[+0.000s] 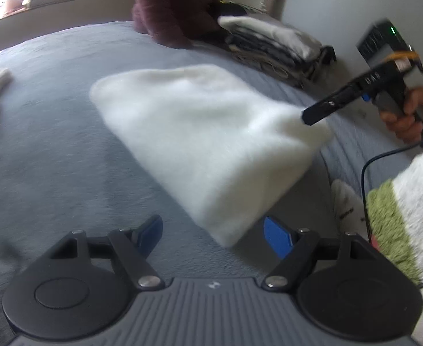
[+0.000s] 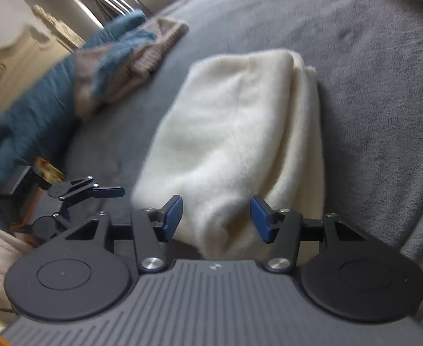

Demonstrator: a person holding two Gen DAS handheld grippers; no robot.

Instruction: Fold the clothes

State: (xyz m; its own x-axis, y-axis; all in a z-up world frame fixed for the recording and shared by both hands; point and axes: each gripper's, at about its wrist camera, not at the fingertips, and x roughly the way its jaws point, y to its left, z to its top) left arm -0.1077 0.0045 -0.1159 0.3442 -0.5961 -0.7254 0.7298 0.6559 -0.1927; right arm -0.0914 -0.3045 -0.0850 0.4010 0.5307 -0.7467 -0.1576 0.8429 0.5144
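A folded white sweater (image 1: 200, 144) lies on the grey bed (image 1: 53, 144). The left tool (image 1: 214, 233) is spread wide over its corner. The right tool (image 2: 215, 220) is spread too, straddling its end without pinching.

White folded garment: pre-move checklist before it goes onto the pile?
1. Fold finished: white folded garment lies as a compact bundle on the grey bedspread - ok.
2. Left gripper empty, jaws wide, bundle's near corner between them, pads not pressing - ok.
3. Right gripper open, pads either side of the bundle's end, not pinching - ok.
4. Edges aligned: a layer sticks out along one side in the right wrist view - not ok.
5. Stack of folded clothes stable enough to receive it - cannot tell.
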